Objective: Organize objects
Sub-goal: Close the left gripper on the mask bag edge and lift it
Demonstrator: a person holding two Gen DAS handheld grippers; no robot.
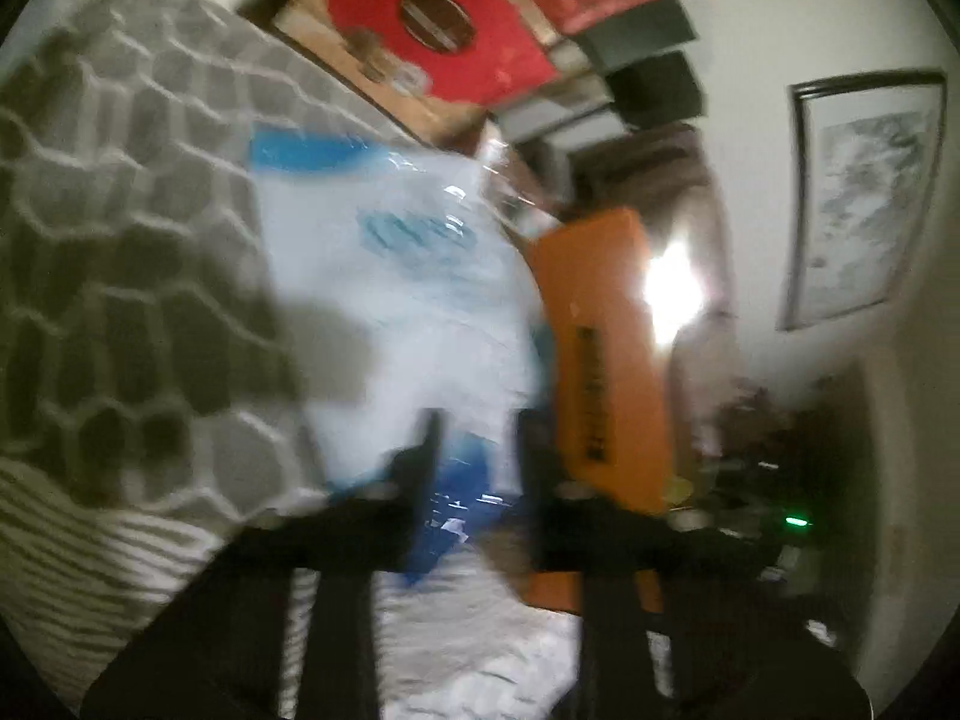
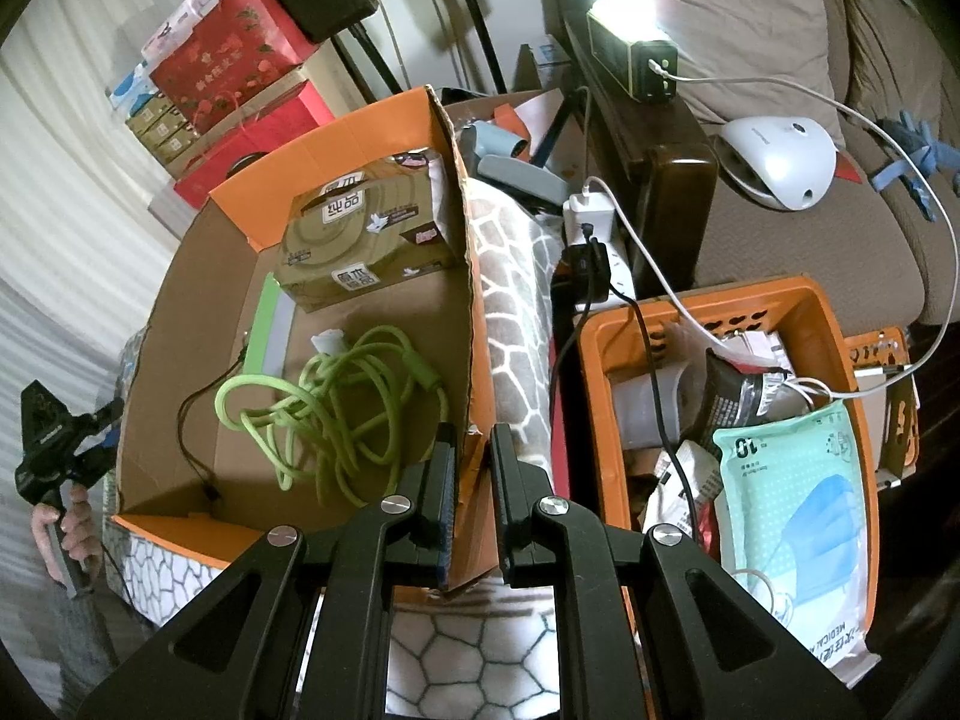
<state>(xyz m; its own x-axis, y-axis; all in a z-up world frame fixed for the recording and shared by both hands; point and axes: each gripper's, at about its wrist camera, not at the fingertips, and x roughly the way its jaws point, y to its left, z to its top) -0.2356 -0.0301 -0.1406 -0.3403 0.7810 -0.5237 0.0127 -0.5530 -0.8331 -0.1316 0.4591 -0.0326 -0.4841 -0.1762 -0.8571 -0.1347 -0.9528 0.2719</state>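
Note:
The left wrist view is blurred. My left gripper [image 1: 480, 456] is shut on the blue corner of a white and blue plastic pack [image 1: 396, 276], which stands up in front of a patterned blanket [image 1: 120, 240]. The orange cardboard box [image 1: 600, 330] is just right of the pack. In the right wrist view my right gripper [image 2: 473, 468] is shut on the near right wall of that cardboard box [image 2: 198, 312]. Inside the box lie a gold tissue box [image 2: 360, 240] and a coiled green cable [image 2: 336, 402]. A hand holds the left gripper [image 2: 105, 420] at the far left, outside the box.
An orange basket [image 2: 834, 324] to the right holds a mask pack [image 2: 798, 492], snack bags and cables. A power strip [image 2: 591, 240] with chargers sits behind it. Red gift boxes [image 2: 240, 60], a lamp [image 2: 624, 6] and a sofa with a white device [image 2: 780, 156] stand further back.

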